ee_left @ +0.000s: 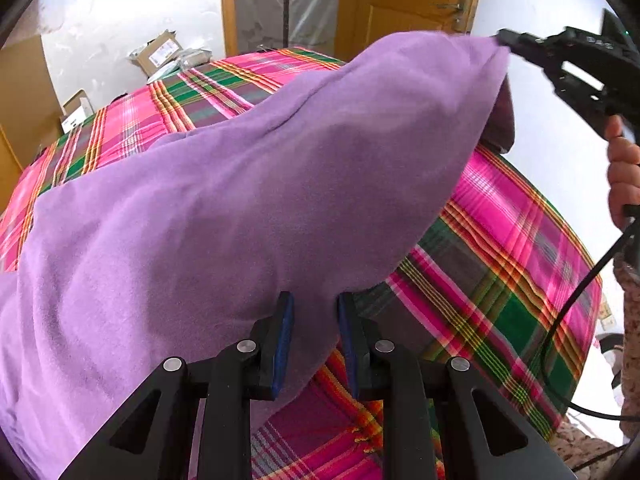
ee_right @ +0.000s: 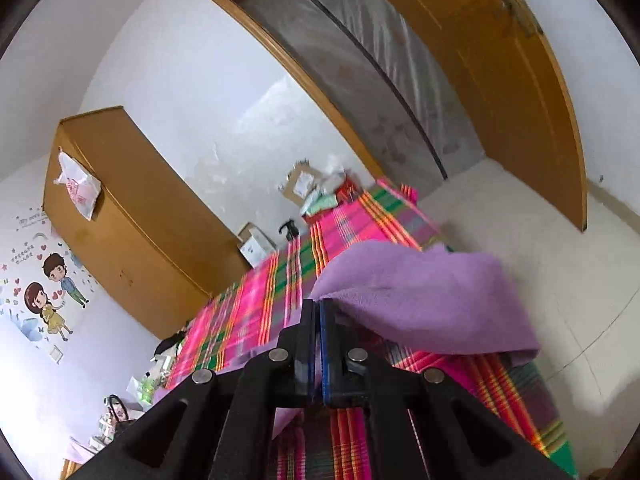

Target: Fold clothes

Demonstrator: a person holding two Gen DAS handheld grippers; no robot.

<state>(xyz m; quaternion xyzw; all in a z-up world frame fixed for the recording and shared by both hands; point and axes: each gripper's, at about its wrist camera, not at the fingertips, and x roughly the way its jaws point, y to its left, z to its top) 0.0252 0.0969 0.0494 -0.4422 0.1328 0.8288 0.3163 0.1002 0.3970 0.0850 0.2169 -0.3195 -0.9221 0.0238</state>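
My left gripper (ee_left: 312,300) holds its jaws narrowly apart, pinching the near edge of the purple fleece cloth (ee_left: 240,200) over the plaid bedspread (ee_left: 500,248). Farther along that cloth, my right gripper (ee_right: 319,307) is clamped tight on its raised far corner, above the bedspread.

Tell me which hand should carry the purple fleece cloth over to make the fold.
Right. The right gripper has its jaws shut on a raised corner of the purple fleece cloth, above the pink plaid bedspread. The left gripper holds the near edge low, better suited as anchor.
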